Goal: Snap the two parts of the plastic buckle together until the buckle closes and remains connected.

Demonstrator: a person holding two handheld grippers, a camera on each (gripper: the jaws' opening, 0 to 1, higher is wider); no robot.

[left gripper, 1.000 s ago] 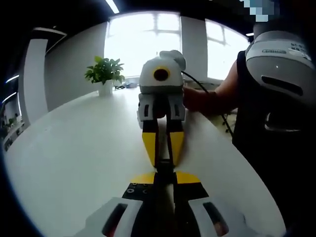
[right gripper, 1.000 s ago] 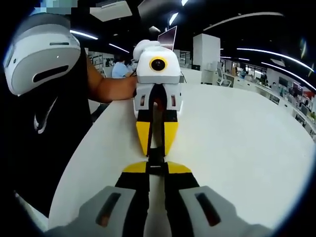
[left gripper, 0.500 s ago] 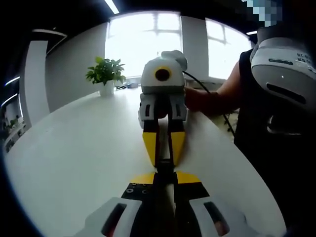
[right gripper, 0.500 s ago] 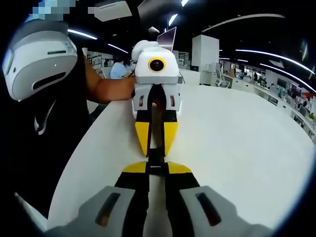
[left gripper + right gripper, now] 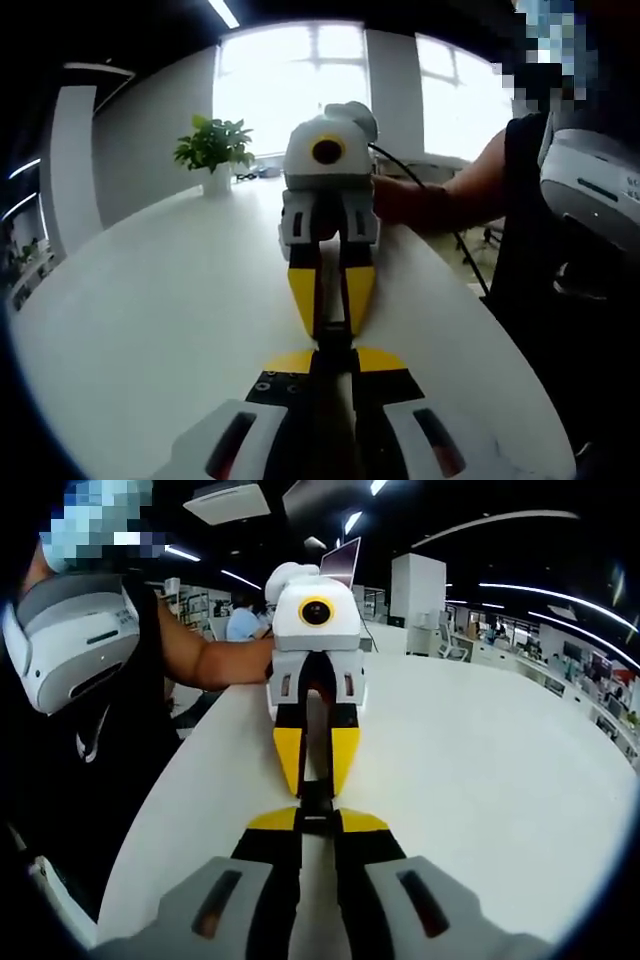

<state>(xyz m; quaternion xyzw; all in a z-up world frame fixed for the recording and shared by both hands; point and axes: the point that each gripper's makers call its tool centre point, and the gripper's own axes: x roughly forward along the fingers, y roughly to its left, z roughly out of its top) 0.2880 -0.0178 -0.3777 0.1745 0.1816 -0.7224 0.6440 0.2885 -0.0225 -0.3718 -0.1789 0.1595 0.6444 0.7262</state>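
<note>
Yellow-tipped jaws of the left gripper (image 5: 333, 352) are rising from the bottom of the left gripper view, drawn almost together and pinching one end of the black plastic buckle (image 5: 334, 335). Straight ahead the right gripper (image 5: 332, 312) is facing it nose to nose, its own yellow jaws drawn in on the buckle's far end, so both tools are lying in one line just above the white bench (image 5: 150, 320). I cannot tell from either view whether the two buckle parts are latched. A person's hand (image 5: 392, 200) is gripping the right gripper's body, forearm reaching in from the right, a dark sleeveless top beside it.

In the right gripper view the same meeting is showing from the other side: right gripper (image 5: 318, 825) near, buckle (image 5: 316, 802) between the tips, left gripper (image 5: 316, 780) beyond, held by a hand (image 5: 262, 658).

Further off, a white pot is holding a green plant (image 5: 212, 150) at the bench's far edge.
</note>
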